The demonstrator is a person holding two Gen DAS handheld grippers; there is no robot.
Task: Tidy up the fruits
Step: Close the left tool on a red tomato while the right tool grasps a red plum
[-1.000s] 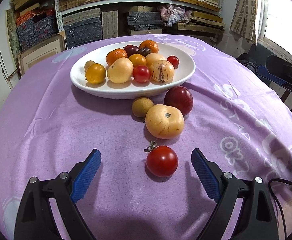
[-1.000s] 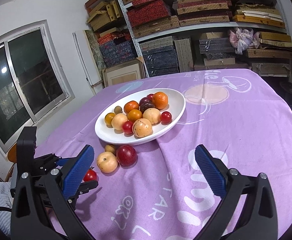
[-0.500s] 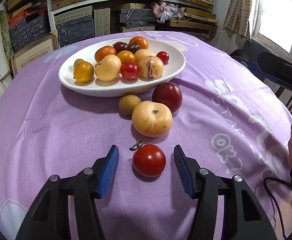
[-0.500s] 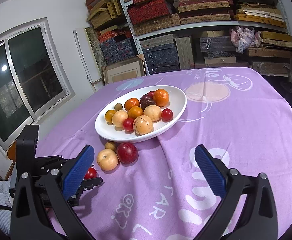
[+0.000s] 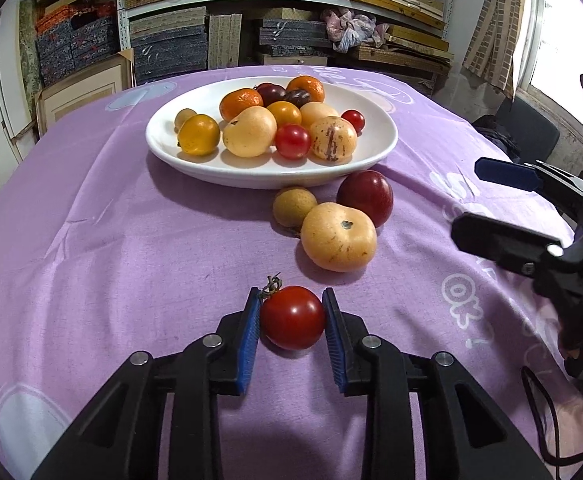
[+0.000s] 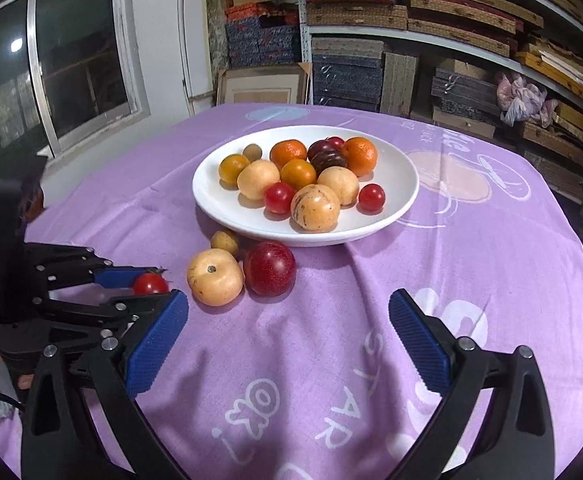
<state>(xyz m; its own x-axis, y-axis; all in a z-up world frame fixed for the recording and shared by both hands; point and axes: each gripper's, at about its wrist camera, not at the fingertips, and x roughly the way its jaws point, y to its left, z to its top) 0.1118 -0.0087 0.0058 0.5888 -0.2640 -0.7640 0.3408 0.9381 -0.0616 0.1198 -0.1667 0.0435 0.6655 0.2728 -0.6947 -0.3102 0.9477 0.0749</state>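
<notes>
The left hand-held gripper (image 5: 292,322) clamps a red cherry tomato (image 5: 292,317) on the purple-clothed table (image 5: 91,248), near the white fruit plate (image 5: 375,148). The right hand-held gripper (image 6: 287,340) hangs wide apart, empty

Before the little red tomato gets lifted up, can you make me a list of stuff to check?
1. Left tool closed on the red tomato, blue pads touching both sides: ok.
2. Tomato centred between the pads, not at the tips: ok.
3. Grip firm enough to lift: cannot tell.
4. Right tool open, holding nothing, away from the tomato: ok.
5. Free room on the white plate, along its right rim: ok.
6. Pale yellow fruit lies on the straight way to the plate: not ok, lift over it.
</notes>
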